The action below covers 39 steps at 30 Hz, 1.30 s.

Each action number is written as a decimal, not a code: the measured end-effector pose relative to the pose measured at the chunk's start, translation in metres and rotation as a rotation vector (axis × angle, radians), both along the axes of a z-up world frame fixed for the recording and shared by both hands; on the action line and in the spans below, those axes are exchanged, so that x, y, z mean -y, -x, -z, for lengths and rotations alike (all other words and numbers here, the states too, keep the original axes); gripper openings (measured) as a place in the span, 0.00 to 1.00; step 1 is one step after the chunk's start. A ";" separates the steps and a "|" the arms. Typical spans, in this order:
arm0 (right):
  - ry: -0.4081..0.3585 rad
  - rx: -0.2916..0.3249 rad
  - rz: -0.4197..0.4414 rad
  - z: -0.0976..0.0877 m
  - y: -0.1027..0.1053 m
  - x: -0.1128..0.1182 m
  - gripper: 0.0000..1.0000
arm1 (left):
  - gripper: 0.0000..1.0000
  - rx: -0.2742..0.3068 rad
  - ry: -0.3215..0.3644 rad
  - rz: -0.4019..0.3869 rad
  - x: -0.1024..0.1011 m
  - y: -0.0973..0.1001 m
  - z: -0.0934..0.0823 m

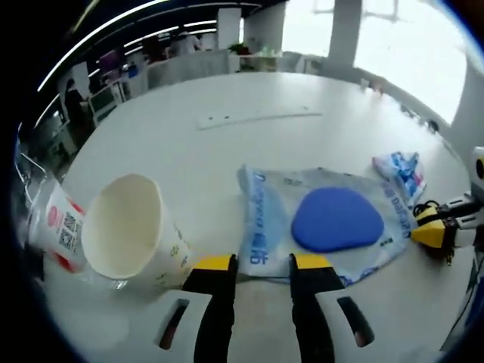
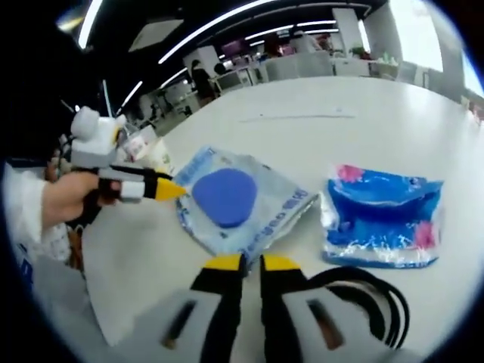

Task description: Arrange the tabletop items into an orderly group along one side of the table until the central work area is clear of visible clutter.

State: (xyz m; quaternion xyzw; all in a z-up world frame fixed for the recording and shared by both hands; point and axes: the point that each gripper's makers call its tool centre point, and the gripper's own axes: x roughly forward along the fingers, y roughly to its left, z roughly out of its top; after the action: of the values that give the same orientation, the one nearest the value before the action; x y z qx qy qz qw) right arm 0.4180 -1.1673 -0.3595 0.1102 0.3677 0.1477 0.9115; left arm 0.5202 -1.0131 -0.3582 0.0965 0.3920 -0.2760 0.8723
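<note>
Take the clear bag with the blue pad [image 1: 333, 221] as your landmark; it lies flat in the middle of the white worktop [image 1: 189, 144]. In the left gripper view, left of that bag, a paper cup [image 1: 128, 231] lies tipped on its side, mouth toward you, with a small printed tub [image 1: 57, 227] just beyond it on its far left. Your left gripper [image 1: 262, 265] hangs at the bag's near edge, its fingers spread and holding nothing. Right of the bag lies a crumpled blue-and-white packet [image 1: 397, 172], and your right gripper comes in beside the bag's right edge.

In the right gripper view, your left gripper [image 2: 162, 189] points at the bag's [image 2: 234, 204] left edge; the packet [image 2: 382, 215] lies near the bag on its right. Your right gripper [image 2: 243, 263] hovers low, just short of the bag, fingers nearly pressed together and pinching nothing.

By my reading you are at the gathering step, with the bag not yet gripped. Next, pinch the bag's edge and slide it toward one side of the worktop, then bring the packet and cup alongside.
</note>
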 end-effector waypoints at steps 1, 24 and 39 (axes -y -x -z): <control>0.009 0.003 0.006 -0.001 -0.001 0.002 0.03 | 0.11 0.003 -0.004 -0.009 -0.002 -0.001 0.000; 0.224 0.140 -0.100 -0.033 -0.049 0.019 0.00 | 0.00 0.073 0.069 -0.097 -0.014 0.010 -0.030; 0.228 0.100 -0.138 -0.013 -0.050 0.013 0.00 | 0.00 0.042 0.062 -0.122 -0.020 0.005 -0.018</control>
State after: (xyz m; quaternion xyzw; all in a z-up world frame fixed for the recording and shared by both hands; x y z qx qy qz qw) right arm 0.4677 -1.1807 -0.3462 -0.0272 0.3431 0.1728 0.9229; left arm 0.5152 -0.9935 -0.3401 0.0510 0.3699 -0.2322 0.8981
